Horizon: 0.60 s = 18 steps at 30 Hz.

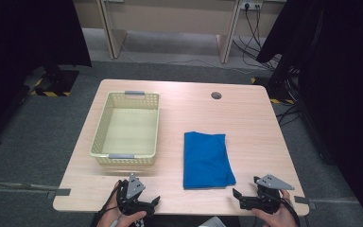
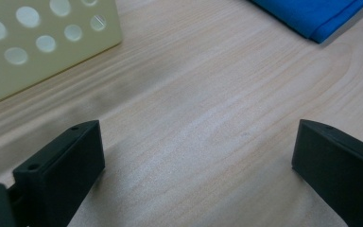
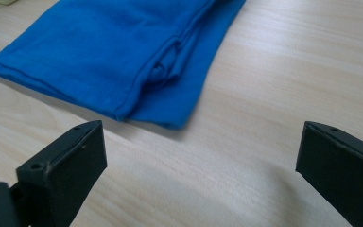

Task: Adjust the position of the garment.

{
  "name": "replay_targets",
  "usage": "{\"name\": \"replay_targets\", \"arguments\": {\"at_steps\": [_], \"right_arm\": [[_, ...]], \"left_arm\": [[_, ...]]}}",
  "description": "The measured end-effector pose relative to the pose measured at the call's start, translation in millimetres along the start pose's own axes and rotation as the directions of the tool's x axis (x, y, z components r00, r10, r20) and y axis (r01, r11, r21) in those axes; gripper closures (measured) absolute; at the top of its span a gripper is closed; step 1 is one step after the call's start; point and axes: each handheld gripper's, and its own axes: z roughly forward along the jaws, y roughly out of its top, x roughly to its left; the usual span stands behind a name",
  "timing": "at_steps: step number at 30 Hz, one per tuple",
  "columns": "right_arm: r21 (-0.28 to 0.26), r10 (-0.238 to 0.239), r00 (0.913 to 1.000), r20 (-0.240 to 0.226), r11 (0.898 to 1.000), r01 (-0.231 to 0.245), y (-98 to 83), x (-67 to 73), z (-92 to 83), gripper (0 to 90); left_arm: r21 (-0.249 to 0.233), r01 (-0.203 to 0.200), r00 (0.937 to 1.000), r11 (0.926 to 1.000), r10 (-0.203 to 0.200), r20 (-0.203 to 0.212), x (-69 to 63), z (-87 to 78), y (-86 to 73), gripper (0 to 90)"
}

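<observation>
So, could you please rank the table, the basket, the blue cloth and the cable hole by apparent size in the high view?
1. Table
2. Basket
3. Blue cloth, only slightly smaller than the basket
4. Cable hole

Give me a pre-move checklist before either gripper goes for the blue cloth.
1. Left gripper open, nothing between the jaws: ok.
2. Right gripper open, nothing between the jaws: ok.
3. Blue cloth folded flat on the table, untouched: ok.
4. Basket upright, nothing in it: ok.
5. Wood between right gripper and cloth's near edge unobstructed: ok.
6. Number of folded layers to pinch: cannot tell.
</observation>
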Motion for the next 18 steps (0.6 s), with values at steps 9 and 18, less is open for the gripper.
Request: {"name": "replay_targets", "arguments": {"at_steps": [9,18], "right_arm": [[0.000,-0.039,0.9992,-0.003,0.999,0.039,19.3,2.6,14.8,3.4],[0.012,-0.059,0.9982,-0.004,0.998,0.060,31.2,4.3,26.3,3.7]], "left_arm": [[0.002,0.006,1.0000,1.0000,-0.006,-0.004,-0.6,0.2,0.4,1.8],[0.002,0.005,1.0000,1.0000,-0.005,-0.004,-0.6,0.2,0.3,1.8]]}}
